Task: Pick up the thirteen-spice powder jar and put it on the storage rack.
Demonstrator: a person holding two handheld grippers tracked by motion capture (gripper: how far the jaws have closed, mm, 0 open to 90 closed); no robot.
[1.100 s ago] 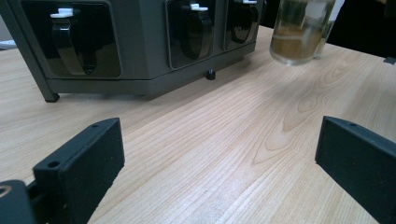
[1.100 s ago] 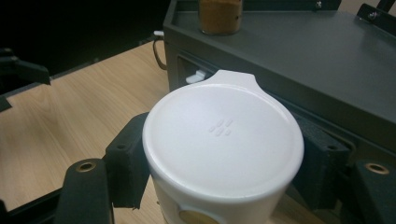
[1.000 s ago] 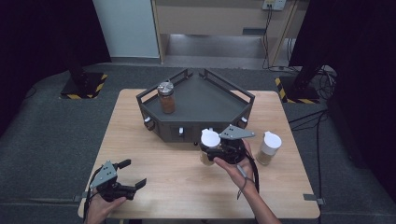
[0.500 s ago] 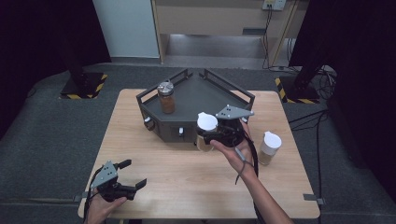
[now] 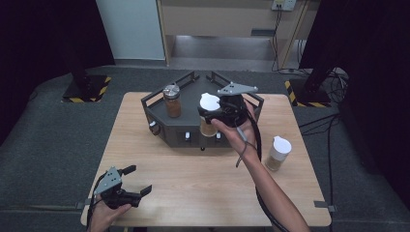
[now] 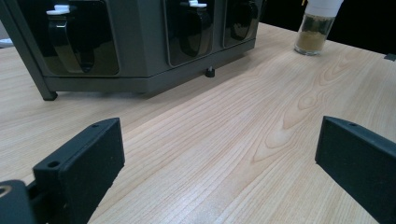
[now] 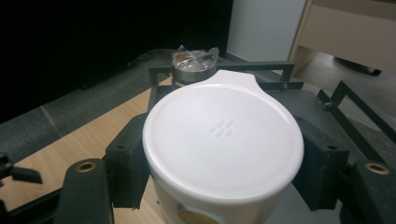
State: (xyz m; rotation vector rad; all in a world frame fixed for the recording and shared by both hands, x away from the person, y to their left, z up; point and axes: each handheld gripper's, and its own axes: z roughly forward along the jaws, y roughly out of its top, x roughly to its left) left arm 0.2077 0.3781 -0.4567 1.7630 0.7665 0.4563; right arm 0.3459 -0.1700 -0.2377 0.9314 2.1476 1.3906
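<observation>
While the left hand-held gripper [image 5: 138, 180] is rested wide open near the table [image 5: 203, 193] edge, a white-lidded jar [image 5: 208, 116] is clamped in the right hand-held gripper [image 7: 224, 158], held over the rack [image 5: 159, 108].

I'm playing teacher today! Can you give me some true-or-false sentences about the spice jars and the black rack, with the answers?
1. The right tool grips a white-capped jar. True.
2. The left tool holds a jar too. False: its jaws are open with nothing between them, low over the table.
3. A silver-lidded jar stands on the black rack. True.
4. No jar stands on the table. False: another white-capped jar stands there, right of the rack.
</observation>
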